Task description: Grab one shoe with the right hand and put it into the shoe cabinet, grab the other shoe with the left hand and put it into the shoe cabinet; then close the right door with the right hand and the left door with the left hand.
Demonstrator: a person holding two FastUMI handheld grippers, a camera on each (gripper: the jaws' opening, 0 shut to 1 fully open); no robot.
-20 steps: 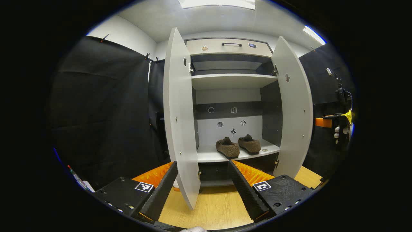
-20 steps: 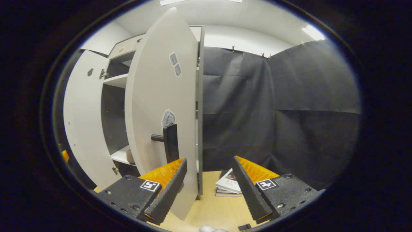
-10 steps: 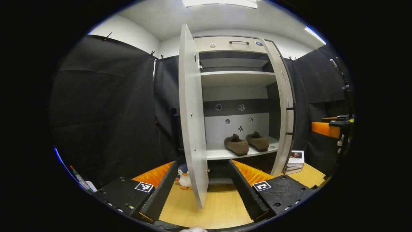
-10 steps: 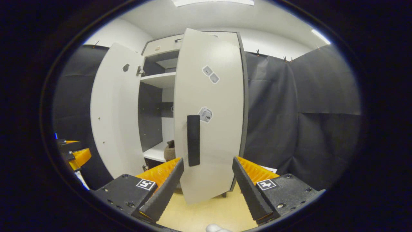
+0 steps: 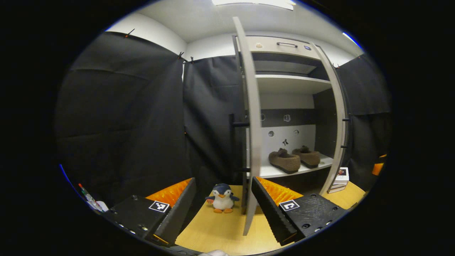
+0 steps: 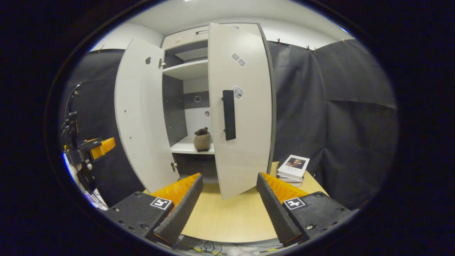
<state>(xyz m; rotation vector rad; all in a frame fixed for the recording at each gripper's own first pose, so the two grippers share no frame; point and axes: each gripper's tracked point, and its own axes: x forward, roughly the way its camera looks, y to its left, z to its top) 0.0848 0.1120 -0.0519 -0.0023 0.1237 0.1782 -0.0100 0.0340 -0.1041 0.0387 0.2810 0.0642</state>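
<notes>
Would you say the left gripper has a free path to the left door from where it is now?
Probably yes. The left gripper is open and empty, and the left door stands edge-on just ahead of it, with nothing between them; the penguin toy sits on the table off to the side.

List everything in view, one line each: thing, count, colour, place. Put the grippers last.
shoe cabinet: one, pale grey with dark inner panels, standing on the table.
left door: one, pale grey, wide open, seen edge-on in the left gripper view.
right door: one, pale grey with a black handle, partly swung in, not yet shut.
shoes: two, brown, side by side on the lower shelf.
upper shelf: one, pale, bare.
toy penguin: one, dark blue and white, on the table left of the cabinet.
books: small stack, white cover on top, on the table right of the cabinet.
table: one, light wood.
left gripper: open, holding nothing.
right gripper: open, holding nothing.
</notes>
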